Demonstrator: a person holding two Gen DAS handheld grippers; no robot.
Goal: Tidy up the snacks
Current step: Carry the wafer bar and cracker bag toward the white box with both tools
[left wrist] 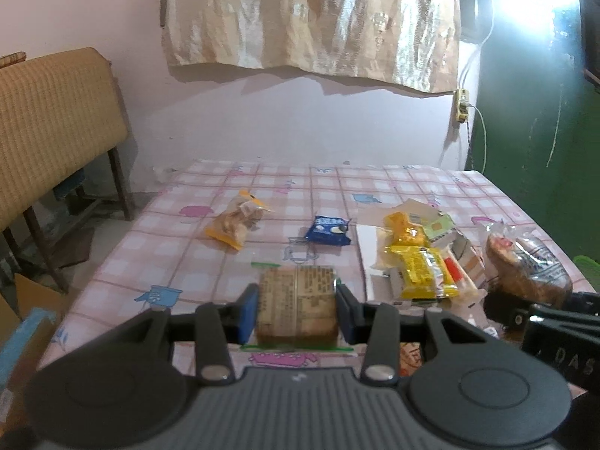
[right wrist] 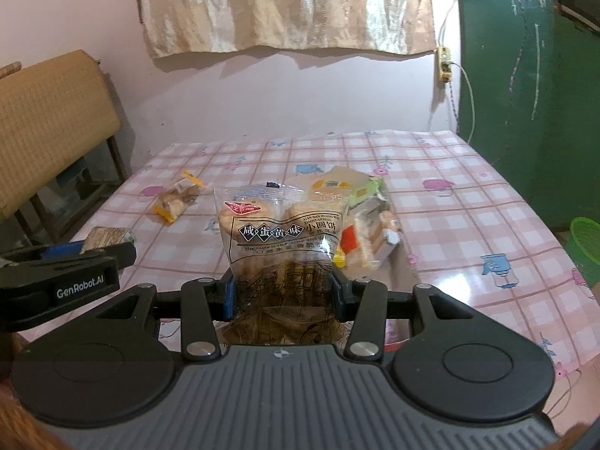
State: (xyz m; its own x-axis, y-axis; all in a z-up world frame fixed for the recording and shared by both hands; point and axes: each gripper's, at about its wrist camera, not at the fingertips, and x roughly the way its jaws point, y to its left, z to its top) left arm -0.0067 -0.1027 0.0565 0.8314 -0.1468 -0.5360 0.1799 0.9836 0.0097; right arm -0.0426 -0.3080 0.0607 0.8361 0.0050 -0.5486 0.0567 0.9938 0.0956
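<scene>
A brown printed packet point(left wrist: 296, 305) is clamped between the blue pads of the left claw point(left wrist: 297, 309), held above the near edge of the tabletop point(left wrist: 232, 262). The right claw point(right wrist: 283, 294) grips a clear biscuit bag point(right wrist: 279, 232) by its lower part, upright, near the middle. On the tabletop, a small yellow-ended bag point(left wrist: 234, 221) lies far left; a blue packet point(left wrist: 328, 229) lies at centre, well apart from it. To the right, a heap of snacks point(left wrist: 420, 258), with a yellow packet uppermost, rests on white card. A green basket point(right wrist: 587, 247) stands off the right edge. A woven chair point(left wrist: 52, 123) stands left, by the pink wall.
</scene>
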